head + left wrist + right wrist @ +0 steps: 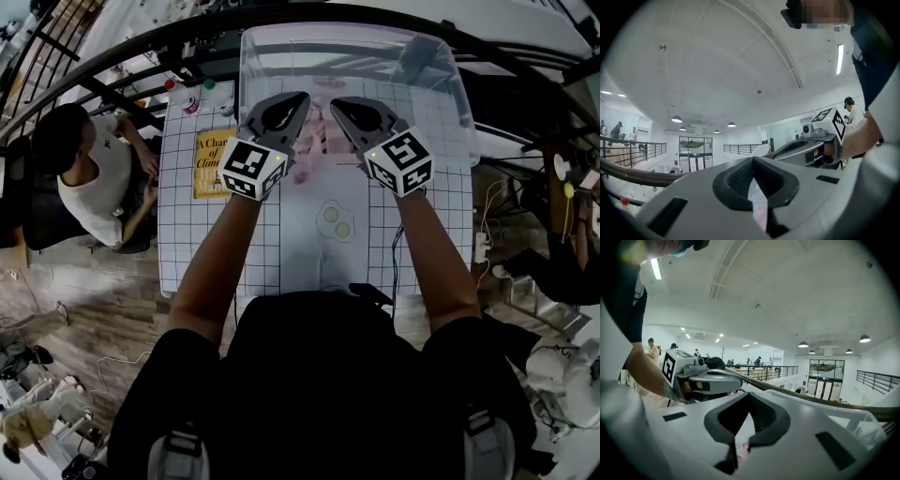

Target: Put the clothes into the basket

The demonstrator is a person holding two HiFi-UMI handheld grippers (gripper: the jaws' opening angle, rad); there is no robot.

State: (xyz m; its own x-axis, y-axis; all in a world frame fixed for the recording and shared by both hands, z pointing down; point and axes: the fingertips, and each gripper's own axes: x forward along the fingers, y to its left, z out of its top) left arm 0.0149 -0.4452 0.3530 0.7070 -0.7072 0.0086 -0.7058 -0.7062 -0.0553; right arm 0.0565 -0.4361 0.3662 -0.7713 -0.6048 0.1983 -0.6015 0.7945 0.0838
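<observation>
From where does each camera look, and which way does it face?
Head view: on the person's head, facing steeply down at table, basket and cloth; both forearms show.
Left gripper view: on the left hand-held gripper, facing level across the hall; jaws shut on cloth.
Right gripper view: on the right hand-held gripper, facing likewise; jaws shut on cloth.
Shared: each gripper view shows the other gripper.

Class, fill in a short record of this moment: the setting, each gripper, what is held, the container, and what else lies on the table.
setting: grid-patterned table, seen from above
left gripper: shut on the pale pink garment
right gripper: shut on the same garment
garment: held up between both grippers, by the container's near edge
container: clear plastic bin at the table's far end
also on table: yellow book at left; pale cloth with a fried-egg print nearer the person
</observation>
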